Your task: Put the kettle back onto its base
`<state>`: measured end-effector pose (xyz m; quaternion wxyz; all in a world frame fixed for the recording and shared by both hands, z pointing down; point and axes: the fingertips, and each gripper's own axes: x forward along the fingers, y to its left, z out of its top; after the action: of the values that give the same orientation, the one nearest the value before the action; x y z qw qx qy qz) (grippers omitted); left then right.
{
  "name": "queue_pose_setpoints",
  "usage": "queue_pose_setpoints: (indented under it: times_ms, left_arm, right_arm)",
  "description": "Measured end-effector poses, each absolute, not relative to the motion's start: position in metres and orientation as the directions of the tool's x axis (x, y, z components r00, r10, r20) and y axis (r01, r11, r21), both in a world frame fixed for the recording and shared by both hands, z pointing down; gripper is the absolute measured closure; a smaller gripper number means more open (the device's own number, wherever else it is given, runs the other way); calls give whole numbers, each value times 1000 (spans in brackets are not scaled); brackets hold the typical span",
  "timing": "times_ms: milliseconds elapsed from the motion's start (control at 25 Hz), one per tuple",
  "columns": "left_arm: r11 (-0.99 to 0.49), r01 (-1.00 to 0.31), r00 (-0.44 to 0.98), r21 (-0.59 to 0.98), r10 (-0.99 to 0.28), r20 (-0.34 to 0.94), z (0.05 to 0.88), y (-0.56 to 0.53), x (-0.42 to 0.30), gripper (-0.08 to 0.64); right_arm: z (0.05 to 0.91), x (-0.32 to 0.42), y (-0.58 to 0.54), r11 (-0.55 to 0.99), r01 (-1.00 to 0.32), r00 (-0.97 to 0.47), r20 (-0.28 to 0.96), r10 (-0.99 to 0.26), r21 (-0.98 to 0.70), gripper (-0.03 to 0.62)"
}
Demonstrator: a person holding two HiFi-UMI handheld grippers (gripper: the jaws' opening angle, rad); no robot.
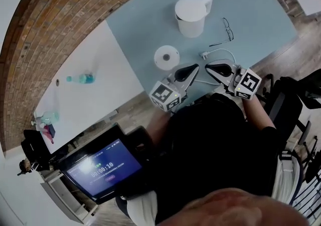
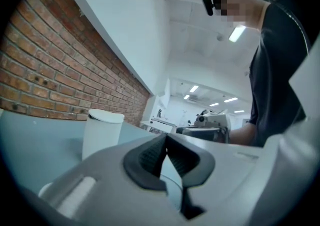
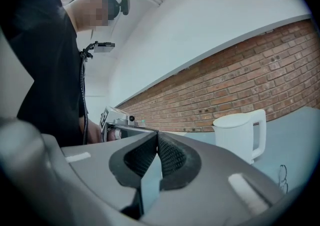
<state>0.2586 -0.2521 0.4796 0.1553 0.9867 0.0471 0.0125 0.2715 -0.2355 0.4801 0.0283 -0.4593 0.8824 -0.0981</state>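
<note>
The white kettle stands upright with its lid down on the pale blue table, far from me. Its round white base lies apart from it, nearer to me, with a white cable running off to the right. My left gripper and right gripper hover side by side over the table's near edge, just short of the base, both shut and empty. In the left gripper view the kettle shows to the left beyond the touching jaws. The right gripper view has the kettle to the right of its jaws.
A pair of glasses lies to the right of the kettle. A white table to the left carries a water bottle. A lit screen stands low on the left. A brick wall borders the tables' far side.
</note>
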Motion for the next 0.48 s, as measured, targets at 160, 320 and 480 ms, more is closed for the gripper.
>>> queue_pose_setpoints:
  times_ms: [160,320,480]
  left_arm:
    - [-950,1,1000,312,4,9,474,-257,268,556]
    - [-953,-63,998,298,-62,13,475,-257,278,556]
    - [-944,-120,993,307,-121,17,485,-255,289,557]
  right_arm:
    - [474,285,-240,634,-752,-648,31,-761,-180,584]
    - [468,303,-245,678,-719,-689,28,-724,-155,584]
    - [473,316,-239,714,-687,-724,34,-689,-139,584]
